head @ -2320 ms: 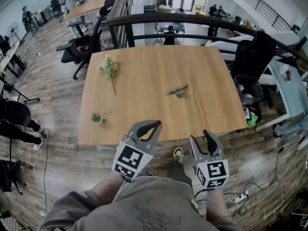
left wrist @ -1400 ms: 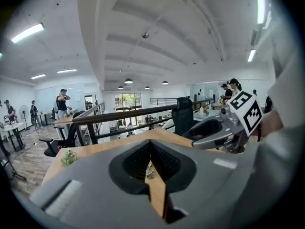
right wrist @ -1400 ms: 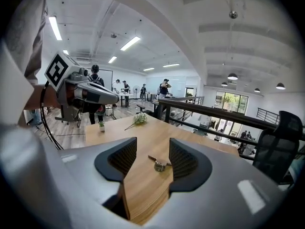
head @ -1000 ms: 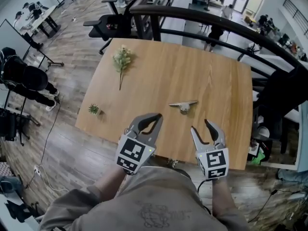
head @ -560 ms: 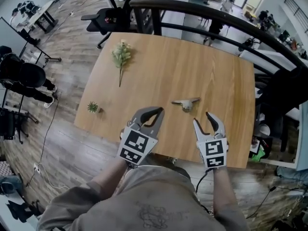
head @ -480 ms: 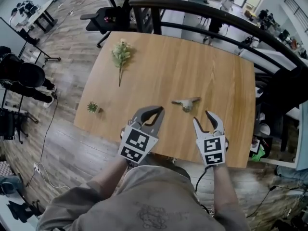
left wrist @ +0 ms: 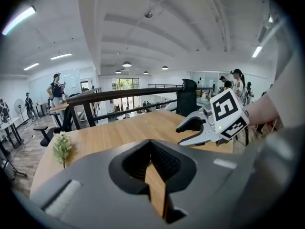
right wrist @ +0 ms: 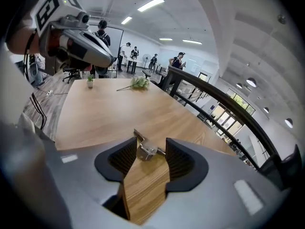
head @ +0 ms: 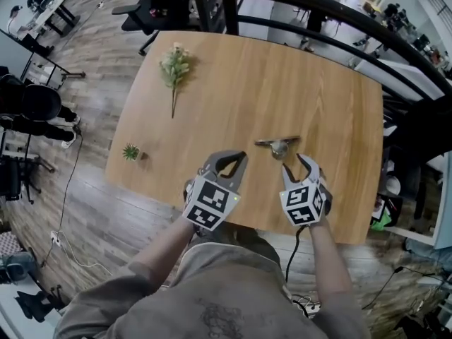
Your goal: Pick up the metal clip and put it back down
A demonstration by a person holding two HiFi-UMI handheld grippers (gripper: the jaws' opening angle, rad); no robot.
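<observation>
Jaws spread just short of the metal clip (head: 278, 144), the right gripper (head: 295, 163) closing off-centre could skid it across the counter (head: 233, 90).

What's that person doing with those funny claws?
A person holds a claw in each hand over a wooden table. The right claw is open and pointed at the metal clip, which lies flat on the table right at the tips of its jaws. The clip hasn't been grabbed yet. The left claw is shut, holds nothing and hangs off to the side.
</observation>
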